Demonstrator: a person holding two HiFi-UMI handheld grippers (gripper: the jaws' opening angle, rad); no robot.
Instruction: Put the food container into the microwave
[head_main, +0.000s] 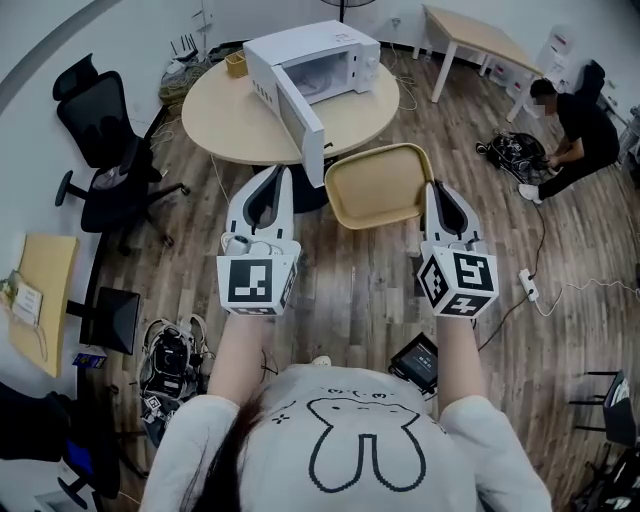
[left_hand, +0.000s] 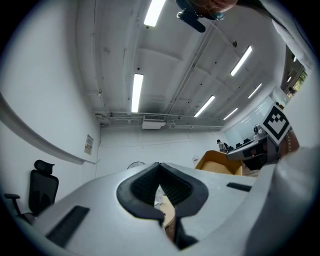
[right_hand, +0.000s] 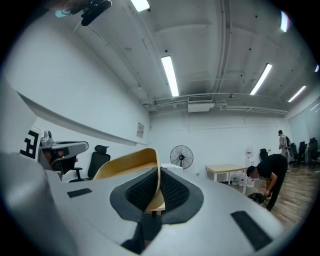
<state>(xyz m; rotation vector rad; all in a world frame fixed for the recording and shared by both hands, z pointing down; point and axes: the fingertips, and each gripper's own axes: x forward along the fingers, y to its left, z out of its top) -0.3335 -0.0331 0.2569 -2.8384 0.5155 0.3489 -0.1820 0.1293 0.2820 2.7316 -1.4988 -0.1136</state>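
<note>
**Food container** (head_main: 378, 186): tan, shallow, with rounded corners. It was held in the air on the near side of the microwave, well short of the cavity. Its far-left corner sat just beside the lower edge of the open door. It was empty so far as the head view showed.

**Right gripper** (head_main: 432, 188): its jaws were clamped on the container's right rim. The right gripper view showed the thin wall pinched between the ribbed pads (right_hand: 172, 187).

**Left gripper** (head_main: 287, 172): its jaws were together with nothing between them. It sat near the container's left edge, apparently not touching it.

**Microwave** (head_main: 330, 50): white, on the round table (head_main: 225, 115). Its door (head_main: 300, 115) was swung wide and jutted off the table toward the person. The cavity looked bare.

**Handling note (judgement):** The step in hand appeared to be the carry toward the microwave.
- A one-sided rim grip lets the container sag, so it should be kept level.
- It should pass to the right of the door's edge and enter the cavity straight.
- It should be rested flat on the floor of the cavity before the jaws part.
- The free gripper could steady the left rim.
</note>
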